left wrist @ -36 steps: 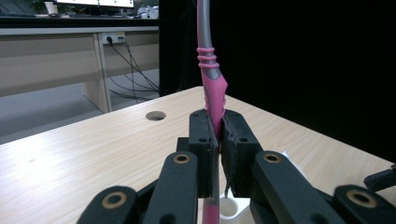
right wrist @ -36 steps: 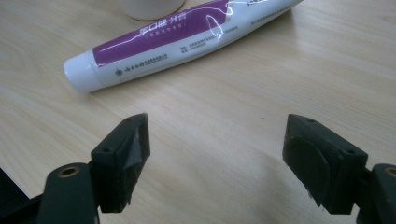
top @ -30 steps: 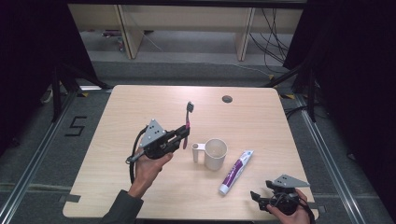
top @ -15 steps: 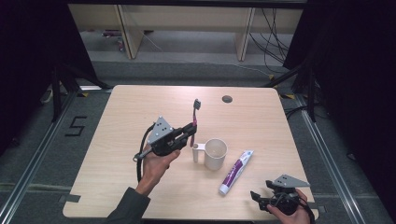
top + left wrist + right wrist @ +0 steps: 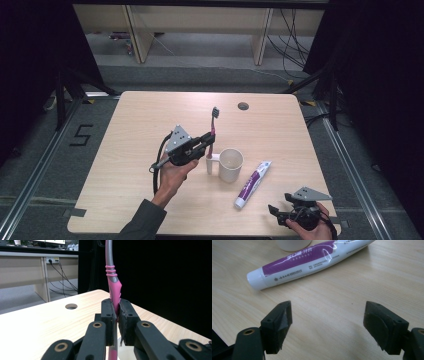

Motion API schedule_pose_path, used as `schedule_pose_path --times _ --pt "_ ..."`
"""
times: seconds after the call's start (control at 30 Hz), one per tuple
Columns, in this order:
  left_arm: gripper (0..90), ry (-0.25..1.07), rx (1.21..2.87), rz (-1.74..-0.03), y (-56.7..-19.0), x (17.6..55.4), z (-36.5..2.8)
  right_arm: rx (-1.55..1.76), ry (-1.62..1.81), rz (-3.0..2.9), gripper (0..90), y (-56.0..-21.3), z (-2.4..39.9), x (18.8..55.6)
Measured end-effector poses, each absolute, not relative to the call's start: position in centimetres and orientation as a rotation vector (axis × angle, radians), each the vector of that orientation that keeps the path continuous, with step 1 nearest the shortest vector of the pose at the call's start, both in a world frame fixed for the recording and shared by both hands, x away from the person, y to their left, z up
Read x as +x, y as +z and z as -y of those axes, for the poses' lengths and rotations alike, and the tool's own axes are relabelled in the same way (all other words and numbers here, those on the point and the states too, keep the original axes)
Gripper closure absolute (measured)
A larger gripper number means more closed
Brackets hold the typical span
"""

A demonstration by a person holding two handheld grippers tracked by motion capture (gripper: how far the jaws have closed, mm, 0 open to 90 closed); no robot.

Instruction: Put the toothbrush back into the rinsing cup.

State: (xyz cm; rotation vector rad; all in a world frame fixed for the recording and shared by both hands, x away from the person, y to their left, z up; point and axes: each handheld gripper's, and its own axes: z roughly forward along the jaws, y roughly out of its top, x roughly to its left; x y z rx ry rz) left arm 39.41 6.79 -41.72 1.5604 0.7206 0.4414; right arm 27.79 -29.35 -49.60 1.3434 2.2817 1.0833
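**Toothbrush held upright beside the mug; right gripper idle at the near edge**

Pale wood table [image 5: 140, 135], rounded corners, dark floor and black curtains around it, desk legs and cables beyond the far edge. A cable hole [image 5: 243, 106] sits near the far edge, right of centre.

Left gripper [image 5: 207, 142]: jaws closed tight on the pink lower handle of a toothbrush [image 5: 214, 125]. The brush stands nearly upright, bristle head up, above the table's middle. Its lower end is just left of the white mug [image 5: 231, 164], by the mug's handle; whether it touches the handle cannot be told from the high view. The mug stands upright, mouth open.

Toothpaste tube [image 5: 253, 177], white and purple, lies flat just right of the mug, cap toward the near edge, close to the mug but apart from it.

Right gripper [image 5: 274, 212]: low at the near right corner, jaws spread wide, nothing between them.

Open room: the whole left half and the far strip of the table are bare; the near right corner is the crowded part.

View differences: the left gripper view shows the pads [image 5: 108, 315] pinching the pink grip, with the grey neck and pink ribs rising above. The right gripper view shows the tube's white cap and small print, lying ahead of the open jaws, with bare wood between.
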Motion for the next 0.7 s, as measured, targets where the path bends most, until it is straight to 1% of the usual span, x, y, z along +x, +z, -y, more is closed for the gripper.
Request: schedule_pose_path --times 0.07,0.2,0.27,0.33,0.7 --pt "82.3 0.436 1.556 -0.723 -41.9 39.5 -6.8 1.323 1.079 -2.284 24.1 -49.6 29.4 27.9" --pt "82.3 0.44 1.56 -0.73 -42.2 39.7 -6.7 1.391 1.084 -2.284 24.0 -49.5 29.1 27.6" --pt "82.2 0.439 1.562 -0.732 -42.4 39.7 -6.7 1.35 1.084 -2.291 24.1 -49.6 29.3 27.8" --pt "82.2 0.437 1.563 -0.735 -42.7 39.7 -6.8 1.39 1.083 -2.286 24.1 -49.5 29.1 27.6" --pt "82.0 0.418 1.596 -0.729 -44.1 39.2 -6.8 1.352 1.084 -2.282 24.1 -49.6 29.3 27.8"
